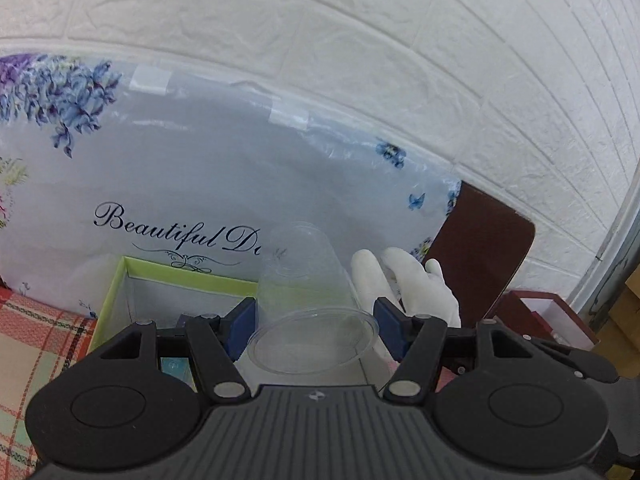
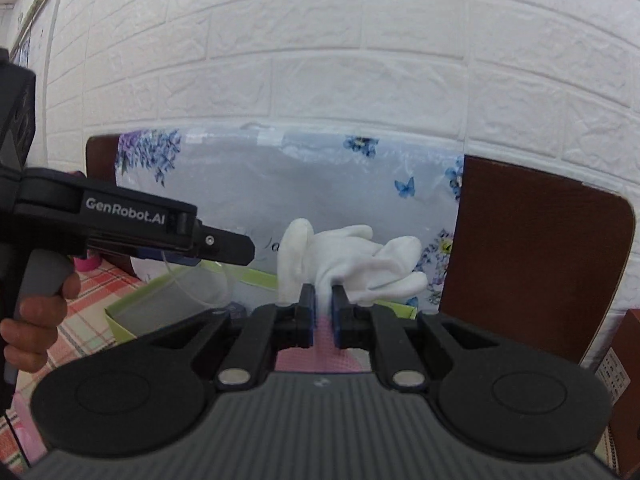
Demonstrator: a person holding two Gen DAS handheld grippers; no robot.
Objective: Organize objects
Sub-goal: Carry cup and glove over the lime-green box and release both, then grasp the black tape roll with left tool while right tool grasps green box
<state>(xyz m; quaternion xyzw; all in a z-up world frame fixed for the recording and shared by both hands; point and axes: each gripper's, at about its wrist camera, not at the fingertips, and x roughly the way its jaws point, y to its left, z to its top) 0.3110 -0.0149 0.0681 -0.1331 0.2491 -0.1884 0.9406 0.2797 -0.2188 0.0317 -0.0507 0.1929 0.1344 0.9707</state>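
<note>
Grippers number two. One clear plastic cup [image 1: 308, 300] is clamped between the blue pads of the left gripper [image 1: 316, 322], its open rim turned toward the camera and its long axis running away toward the floral cushion [image 1: 200, 168]. One white glove [image 2: 356, 264] is pinched in the closed right gripper [image 2: 323, 304], fingers splayed upward and rightward. Below both lies one green-rimmed box [image 1: 132, 280].
</note>
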